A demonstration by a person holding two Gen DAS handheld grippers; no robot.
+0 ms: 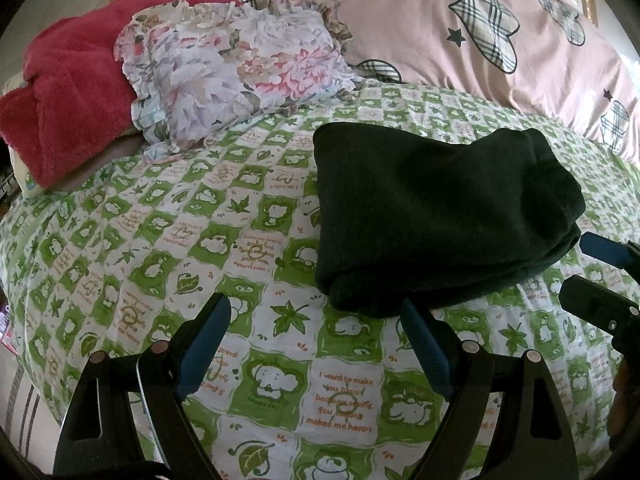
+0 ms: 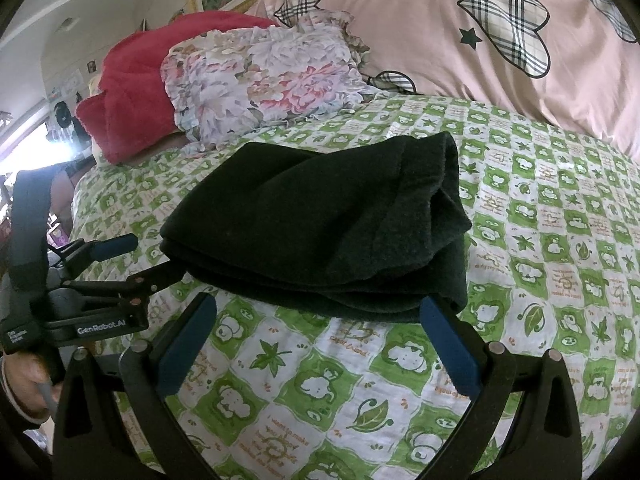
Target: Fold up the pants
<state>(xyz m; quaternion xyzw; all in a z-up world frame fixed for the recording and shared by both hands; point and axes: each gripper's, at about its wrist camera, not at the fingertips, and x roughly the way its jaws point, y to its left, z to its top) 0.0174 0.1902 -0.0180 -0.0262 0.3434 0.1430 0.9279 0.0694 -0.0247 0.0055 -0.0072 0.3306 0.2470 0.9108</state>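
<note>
Dark green pants (image 1: 440, 216) lie folded into a thick, compact bundle on the green-and-white bed sheet (image 1: 256, 360). My left gripper (image 1: 316, 304) is open just short of the bundle's near left corner, with nothing between its blue pads. In the right wrist view the pants (image 2: 320, 220) fill the middle, and my right gripper (image 2: 320, 302) is open in front of their near edge, holding nothing. The left gripper (image 2: 158, 258) shows at that view's left, its lower finger at the bundle's left edge. The right gripper (image 1: 580, 268) appears at the left wrist view's right edge.
A floral pillow (image 1: 232, 68) and a red fleece blanket (image 1: 68, 96) lie at the back left. A pink duvet with plaid hearts (image 1: 460, 28) is heaped along the back. The bed's edge drops away at the far left. A hand (image 2: 24, 380) holds the left gripper.
</note>
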